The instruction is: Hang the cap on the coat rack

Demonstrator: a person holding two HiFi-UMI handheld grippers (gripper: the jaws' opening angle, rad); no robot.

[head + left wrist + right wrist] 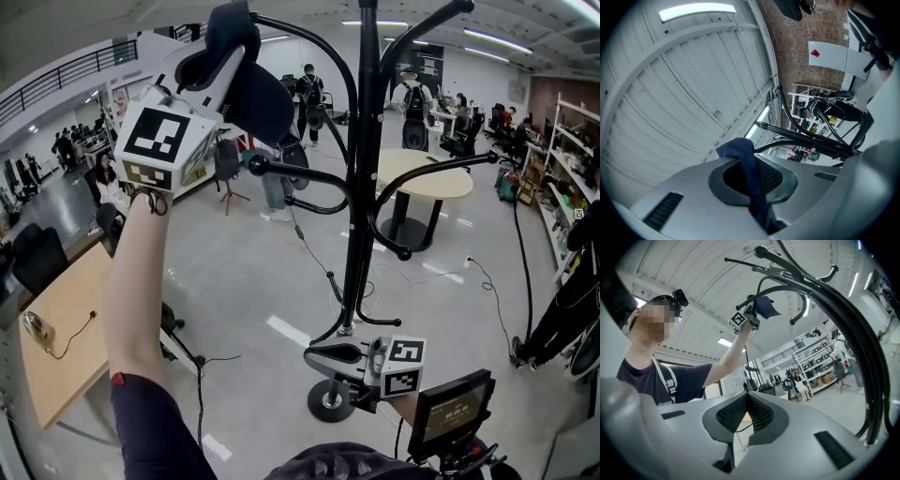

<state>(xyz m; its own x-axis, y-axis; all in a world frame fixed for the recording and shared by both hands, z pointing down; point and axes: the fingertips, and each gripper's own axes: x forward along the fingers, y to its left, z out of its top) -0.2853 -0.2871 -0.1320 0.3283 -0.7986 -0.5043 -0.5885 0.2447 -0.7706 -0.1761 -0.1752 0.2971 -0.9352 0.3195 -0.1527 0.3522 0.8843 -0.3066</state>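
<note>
In the head view my left gripper (228,62) is raised high and shut on a dark navy cap (258,89), close to the upper hooks of the black coat rack (362,187). The left gripper view shows a fold of the cap (740,149) pinched between the jaws, with the rack's arms (811,140) beyond. My right gripper (311,356) hangs low beside the rack's pole, shut and empty. In the right gripper view its pads (759,411) meet with nothing between them. There the cap (766,306) hangs up by the rack's hooks (843,319).
The rack's round base (330,400) stands on the grey floor among loose cables. A round table (427,173) is behind it and a wooden desk (66,319) lies at the left. A small screen (455,412) sits at the bottom right. People stand far back.
</note>
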